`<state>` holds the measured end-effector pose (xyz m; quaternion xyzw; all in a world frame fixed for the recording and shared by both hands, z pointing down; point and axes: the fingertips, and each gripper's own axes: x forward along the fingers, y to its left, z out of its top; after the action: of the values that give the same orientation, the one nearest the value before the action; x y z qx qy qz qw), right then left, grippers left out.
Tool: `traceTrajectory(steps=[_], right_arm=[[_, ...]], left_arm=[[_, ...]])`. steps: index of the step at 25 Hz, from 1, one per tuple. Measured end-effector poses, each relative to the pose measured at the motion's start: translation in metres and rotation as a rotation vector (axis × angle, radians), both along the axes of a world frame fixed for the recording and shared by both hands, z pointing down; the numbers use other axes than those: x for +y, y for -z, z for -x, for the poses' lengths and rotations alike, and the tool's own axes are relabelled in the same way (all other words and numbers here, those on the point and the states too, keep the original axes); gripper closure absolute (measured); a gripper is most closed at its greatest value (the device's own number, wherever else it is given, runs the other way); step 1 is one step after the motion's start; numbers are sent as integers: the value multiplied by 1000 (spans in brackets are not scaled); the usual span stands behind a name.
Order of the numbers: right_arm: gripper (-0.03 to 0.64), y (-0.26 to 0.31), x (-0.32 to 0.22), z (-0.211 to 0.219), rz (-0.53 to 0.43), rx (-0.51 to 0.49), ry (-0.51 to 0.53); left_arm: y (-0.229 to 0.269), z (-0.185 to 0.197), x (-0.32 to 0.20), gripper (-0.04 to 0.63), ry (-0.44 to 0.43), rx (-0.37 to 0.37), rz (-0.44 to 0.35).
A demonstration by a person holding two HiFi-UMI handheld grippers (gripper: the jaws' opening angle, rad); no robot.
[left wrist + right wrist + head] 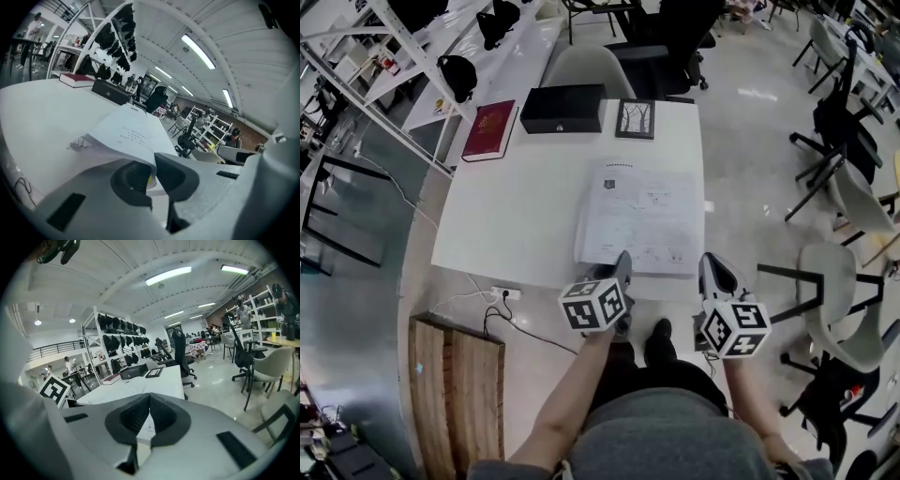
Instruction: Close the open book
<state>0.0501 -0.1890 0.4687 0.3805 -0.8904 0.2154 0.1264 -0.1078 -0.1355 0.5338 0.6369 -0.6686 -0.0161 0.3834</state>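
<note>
The left gripper (622, 269) is pinching lifted pages (126, 133) of the open book (642, 220), which is lying ahead of both grippers. The right gripper (710, 270) is sitting closed and empty beside its corner. Only thin paper is being gripped, so swinging it over is probably risking a tear or slip.

Far side of my table (516, 216)
A red book (489, 129), a black box (562, 108) and a framed picture (636, 119) line the far edge.
</note>
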Motion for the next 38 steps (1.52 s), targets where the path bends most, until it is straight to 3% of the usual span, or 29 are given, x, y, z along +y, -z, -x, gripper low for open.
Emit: traceTrajectory(steps=[38], right_arm=[[613,-1,3,-54,5,-11,-263]], left_arm=[[-39,-60,-30,565,-492,-289,272]])
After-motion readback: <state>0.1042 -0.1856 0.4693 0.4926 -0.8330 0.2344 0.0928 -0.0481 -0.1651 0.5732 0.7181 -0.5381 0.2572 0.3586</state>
